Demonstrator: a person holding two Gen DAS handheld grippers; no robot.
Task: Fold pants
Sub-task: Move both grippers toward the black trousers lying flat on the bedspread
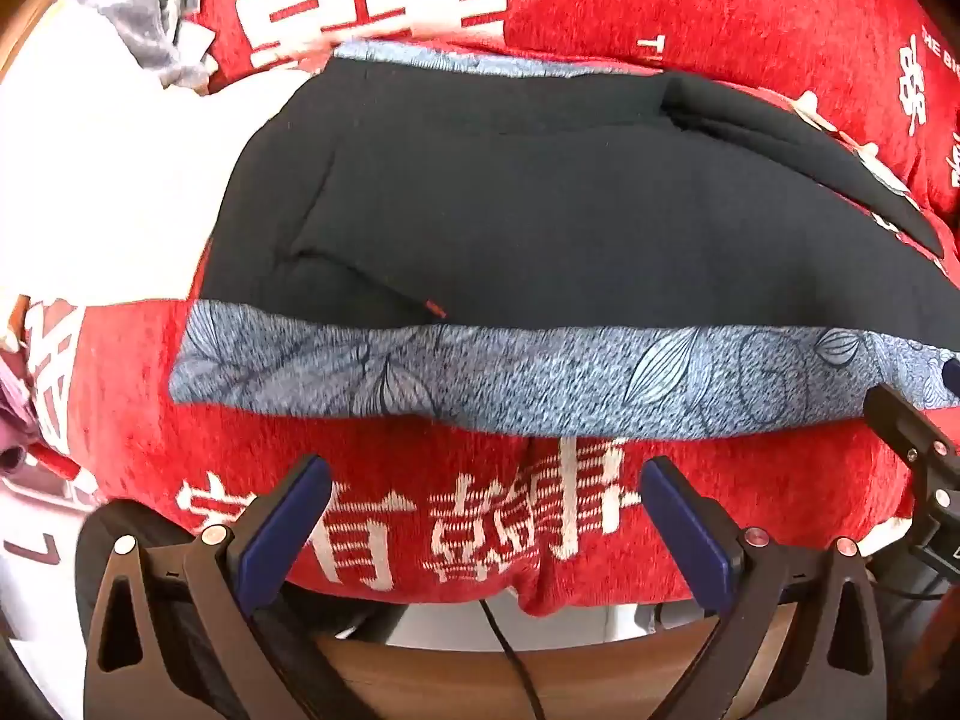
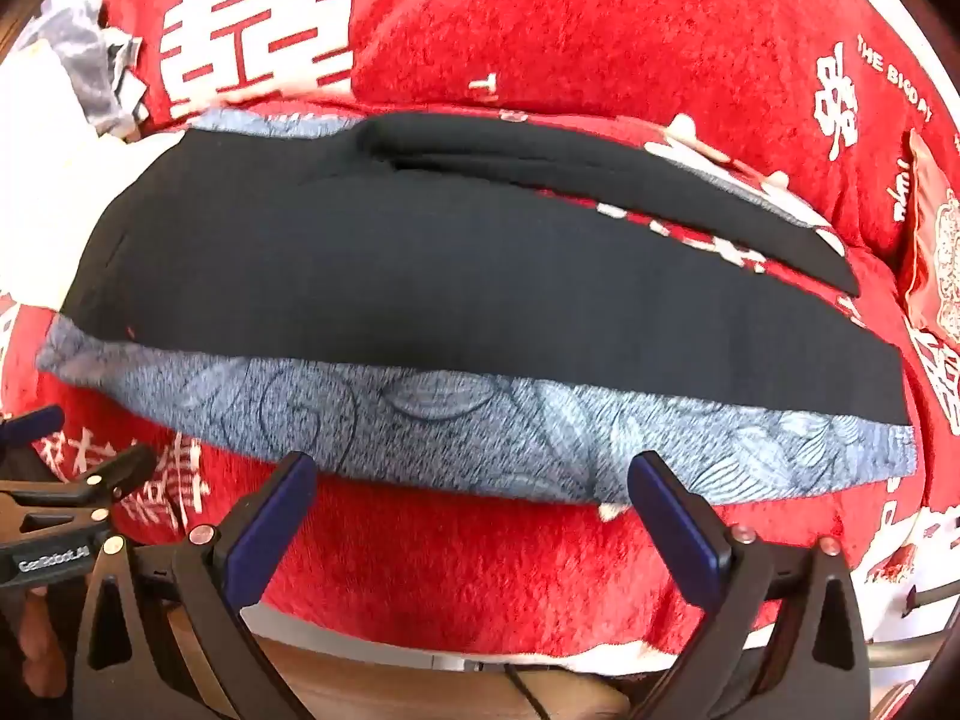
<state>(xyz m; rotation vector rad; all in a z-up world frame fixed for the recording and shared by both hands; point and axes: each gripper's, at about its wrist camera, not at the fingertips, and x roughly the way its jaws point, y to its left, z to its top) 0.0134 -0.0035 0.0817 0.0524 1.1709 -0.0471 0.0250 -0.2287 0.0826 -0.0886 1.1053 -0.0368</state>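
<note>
The pants (image 1: 540, 222) are black with a blue leaf-patterned side band (image 1: 540, 381). They lie flat on the red blanket (image 1: 420, 540), waist to the left and legs to the right, and also show in the right wrist view (image 2: 372, 276). My left gripper (image 1: 486, 480) is open and empty, just short of the patterned near edge. My right gripper (image 2: 474, 474) is open and empty, with its tips at the patterned band (image 2: 480, 438). The right gripper's tip shows at the right of the left wrist view (image 1: 900, 420). The left gripper shows at the left of the right wrist view (image 2: 78, 480).
The red blanket (image 2: 600, 30) with white characters covers the bed. Grey and white clothes (image 1: 138, 30) lie at the far left. A red embroidered cushion (image 2: 936, 252) sits at the right. A wooden bed edge (image 1: 510, 666) and a black cable (image 1: 516, 654) lie below the grippers.
</note>
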